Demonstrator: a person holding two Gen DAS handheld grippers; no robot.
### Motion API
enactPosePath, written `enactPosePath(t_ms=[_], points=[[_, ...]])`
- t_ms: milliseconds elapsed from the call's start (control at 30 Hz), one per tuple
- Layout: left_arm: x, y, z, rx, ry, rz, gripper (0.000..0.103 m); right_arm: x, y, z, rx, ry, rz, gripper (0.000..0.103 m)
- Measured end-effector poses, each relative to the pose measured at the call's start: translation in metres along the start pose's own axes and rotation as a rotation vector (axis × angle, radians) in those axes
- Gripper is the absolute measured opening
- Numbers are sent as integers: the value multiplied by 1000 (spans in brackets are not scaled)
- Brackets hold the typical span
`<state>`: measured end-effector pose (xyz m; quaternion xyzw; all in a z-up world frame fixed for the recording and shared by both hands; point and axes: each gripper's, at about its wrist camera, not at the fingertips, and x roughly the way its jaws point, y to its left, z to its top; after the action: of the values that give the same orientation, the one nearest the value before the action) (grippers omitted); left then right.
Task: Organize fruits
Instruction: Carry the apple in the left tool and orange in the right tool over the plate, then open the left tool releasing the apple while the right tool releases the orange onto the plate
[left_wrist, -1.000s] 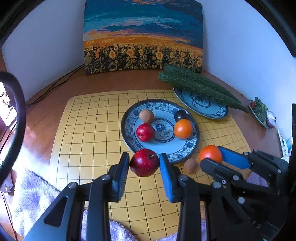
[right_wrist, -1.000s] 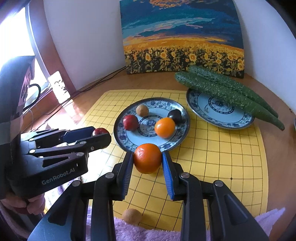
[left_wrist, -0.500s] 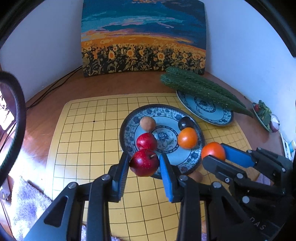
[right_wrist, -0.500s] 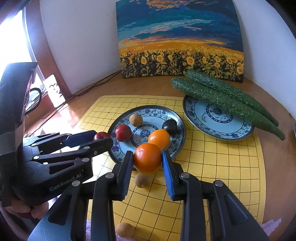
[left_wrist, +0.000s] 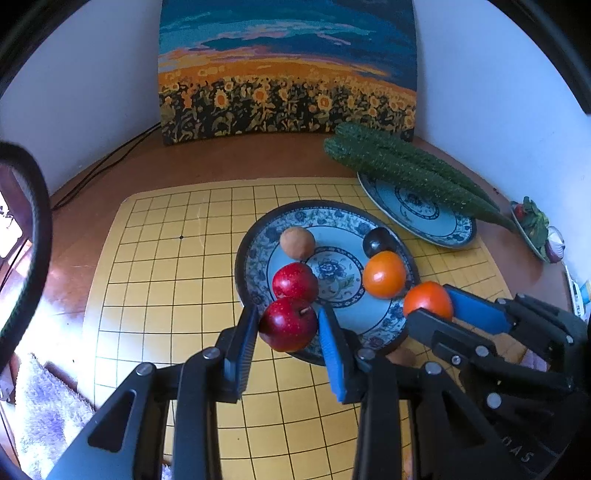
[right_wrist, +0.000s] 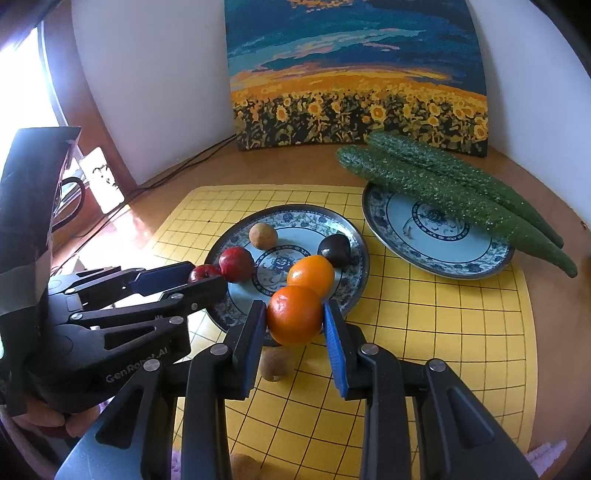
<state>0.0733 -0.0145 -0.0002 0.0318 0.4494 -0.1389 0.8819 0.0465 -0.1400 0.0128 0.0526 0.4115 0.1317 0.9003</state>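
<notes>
A brown wooden table (right_wrist: 280, 173) fills a corner between white walls (right_wrist: 155, 81). A sunflower painting (right_wrist: 354, 74) leans at the far wall; bright daylight enters from a window (right_wrist: 44, 81) at left.

A brown wooden table (right_wrist: 280, 171) carries a yellow grid mat (right_wrist: 443, 332), a sunflower painting (right_wrist: 354, 74) leaning on the wall, black cables (right_wrist: 177, 173) and a purple fuzzy cloth (left_wrist: 40, 417)

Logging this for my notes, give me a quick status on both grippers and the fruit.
Left gripper shut on red apple, right gripper shut on orange. Both at near rim of fruit plate. Brown fruit on mat below right gripper.
</notes>
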Motion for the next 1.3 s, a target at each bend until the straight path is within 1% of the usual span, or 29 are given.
enactPosePath(t_ms=[733, 1167, 1233, 1300], points=[[9, -2, 4, 18, 1, 9, 35, 15, -1, -2, 1, 25, -11, 33], [9, -1, 4, 19, 4, 12, 35, 17, -1, -2, 10, 20, -6, 33], [9, -1, 4, 20, 2, 14, 35, 17, -1, -2, 9, 17, -13, 35], [8, -1, 4, 19, 2, 15, 36, 16, -2, -2, 16, 10, -16, 39]])
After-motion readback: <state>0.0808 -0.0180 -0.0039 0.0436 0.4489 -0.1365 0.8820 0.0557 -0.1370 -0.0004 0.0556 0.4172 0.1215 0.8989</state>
